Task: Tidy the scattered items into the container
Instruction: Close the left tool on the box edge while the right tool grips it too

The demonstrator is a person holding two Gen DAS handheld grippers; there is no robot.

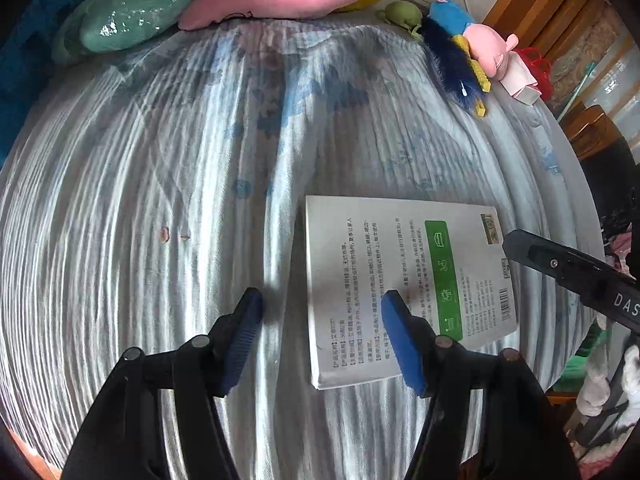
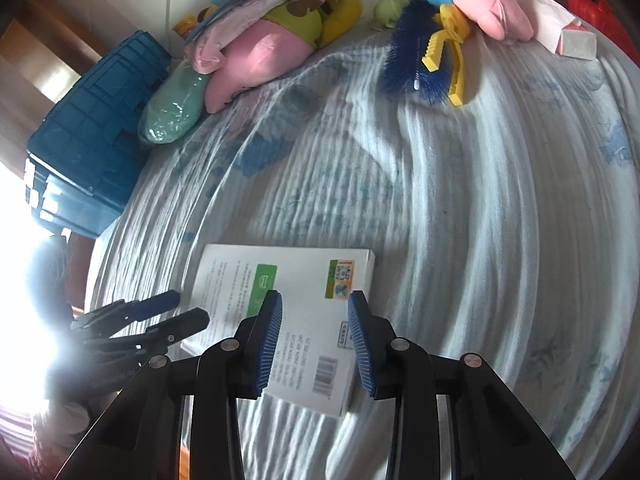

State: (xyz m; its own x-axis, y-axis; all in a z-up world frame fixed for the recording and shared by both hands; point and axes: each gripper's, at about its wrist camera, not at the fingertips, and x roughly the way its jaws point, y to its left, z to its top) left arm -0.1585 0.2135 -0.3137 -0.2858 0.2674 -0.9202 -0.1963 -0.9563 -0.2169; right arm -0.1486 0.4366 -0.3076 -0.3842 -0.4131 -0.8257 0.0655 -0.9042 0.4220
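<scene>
Here your right gripper point(image 2: 315, 344) hangs over the flat box point(image 2: 280, 320) in the lower middle, jaws wide and empty; your left gripper point(image 1: 322, 338) also gapes empty, straddling its edge, probably for lifting toward the blue crate point(image 2: 92, 136) at upper left.

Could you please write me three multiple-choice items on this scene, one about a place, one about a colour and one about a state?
1. Where does the white box lie?
A. Flat on the striped bedsheet
B. Inside the blue crate
C. On top of the pink plush

2. What colour is the crate at the bed's edge?
A. Red
B. Blue
C. White

3. How do the right gripper and the left gripper stand?
A. Both shut on the box
B. One shut on a plush
C. Both open, holding nothing

Answers: 1 A, the box rests flat on the sheet, near both grippers. 2 B, the crate's ribbed wall is blue. 3 C, a clear gap shows between each pair of fingers, with the box only beneath them.
</scene>
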